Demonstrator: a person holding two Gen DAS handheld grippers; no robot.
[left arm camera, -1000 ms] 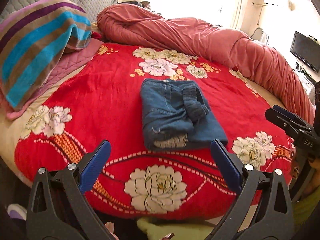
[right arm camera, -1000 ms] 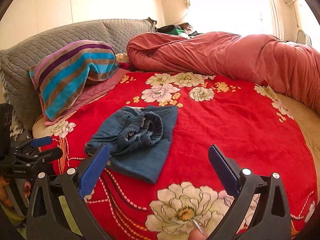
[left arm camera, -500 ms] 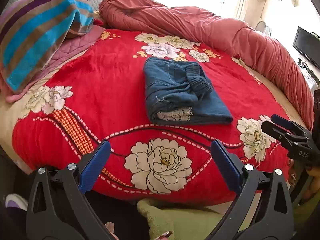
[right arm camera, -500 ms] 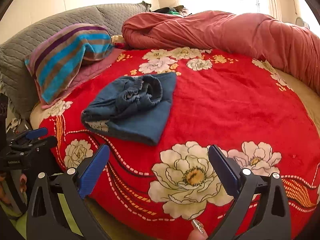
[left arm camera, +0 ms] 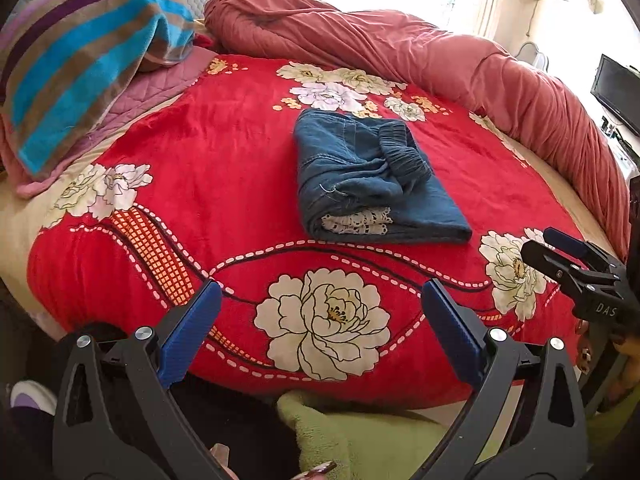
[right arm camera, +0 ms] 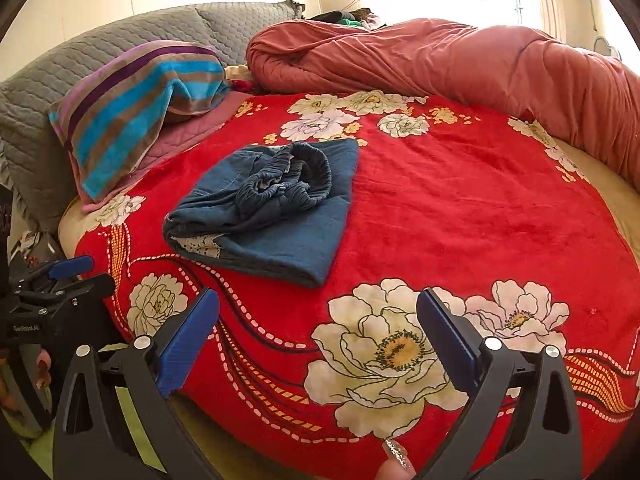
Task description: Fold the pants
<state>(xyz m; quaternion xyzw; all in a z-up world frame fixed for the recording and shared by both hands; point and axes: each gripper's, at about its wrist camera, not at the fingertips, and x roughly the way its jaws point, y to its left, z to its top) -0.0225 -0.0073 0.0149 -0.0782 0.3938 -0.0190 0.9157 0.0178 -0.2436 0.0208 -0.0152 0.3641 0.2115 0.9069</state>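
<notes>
One folded pants [left arm camera: 372,184] bundle lies mid-bed [left arm camera: 200,152]; two tongs, left [left arm camera: 320,332] and right [right arm camera: 318,330], released, near its front edge.

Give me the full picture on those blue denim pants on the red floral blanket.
The blue denim pants lie folded into a compact, rough rectangle near the middle of the red floral blanket. A bunched, ribbed elastic band sits on top, and pale lace-like trim shows at the near folded edge. The cloth looks soft and creased. Only the blanket touches them; the left gripper and right gripper are open, short of them.
</notes>
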